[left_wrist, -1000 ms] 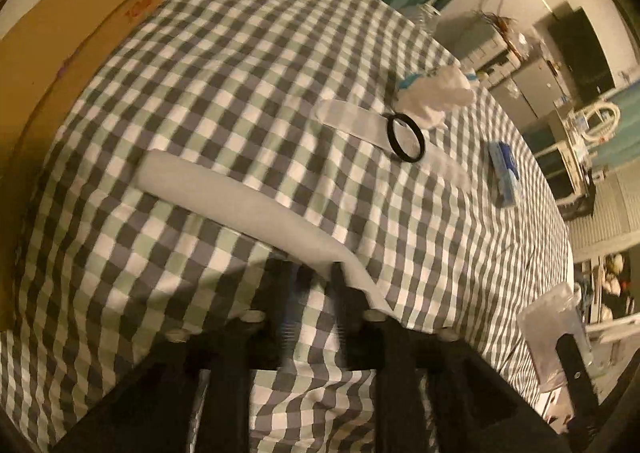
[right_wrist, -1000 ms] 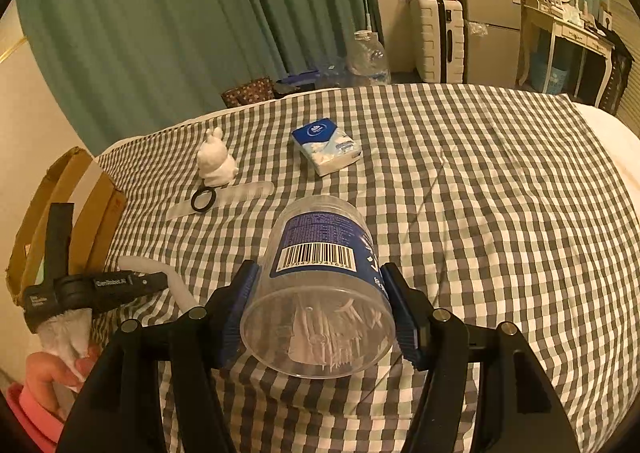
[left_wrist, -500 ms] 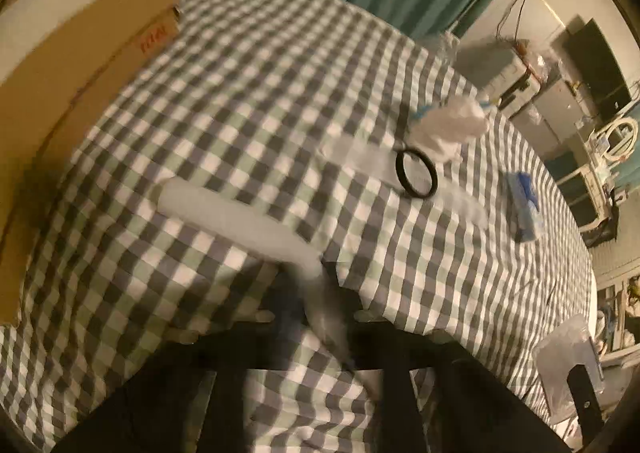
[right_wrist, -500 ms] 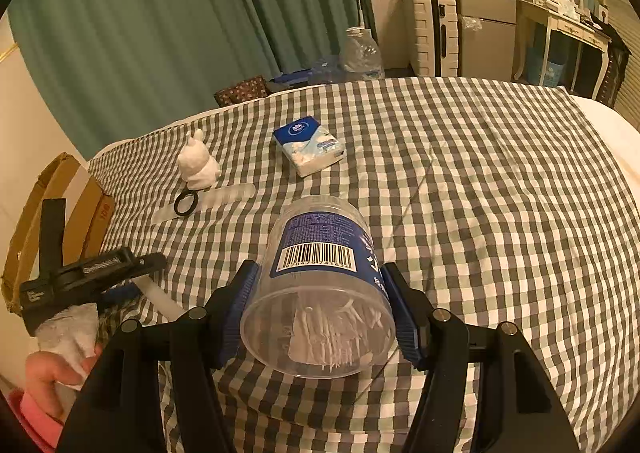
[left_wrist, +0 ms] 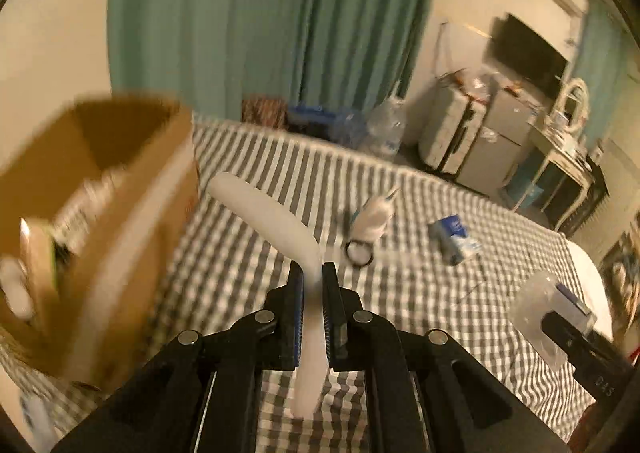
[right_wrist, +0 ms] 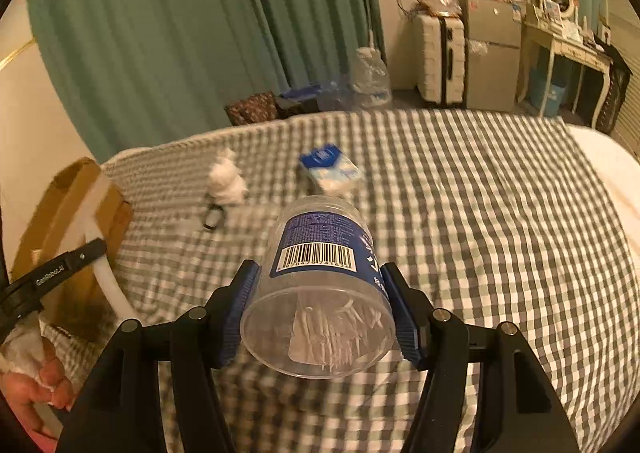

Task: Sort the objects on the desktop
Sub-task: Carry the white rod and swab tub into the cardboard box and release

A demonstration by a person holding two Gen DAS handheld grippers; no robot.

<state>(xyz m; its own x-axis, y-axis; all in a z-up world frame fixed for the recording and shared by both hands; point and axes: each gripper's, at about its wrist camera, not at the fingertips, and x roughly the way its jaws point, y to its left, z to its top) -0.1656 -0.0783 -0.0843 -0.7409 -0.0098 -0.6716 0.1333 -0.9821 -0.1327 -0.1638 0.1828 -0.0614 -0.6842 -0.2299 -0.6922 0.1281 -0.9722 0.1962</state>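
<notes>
Pinching white strip (left_wrist: 276,221) in left gripper (left_wrist: 311,279), jaws narrow, strip lifted off checked cloth (left_wrist: 420,293) beside cardboard box (left_wrist: 100,213). Clamping clear jar (right_wrist: 320,285) in right gripper (right_wrist: 320,285), jaws wide, above cloth. Farther out on cloth: black ring (left_wrist: 359,252), white figurine (left_wrist: 372,217), tissue pack (left_wrist: 454,239).

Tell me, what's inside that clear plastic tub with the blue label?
Through the clear base of the tub, clamped in the right tool, a bundle of thin white sticks shows, likely cotton swabs or toothpicks. The blue label hides whatever lies further in.
</notes>
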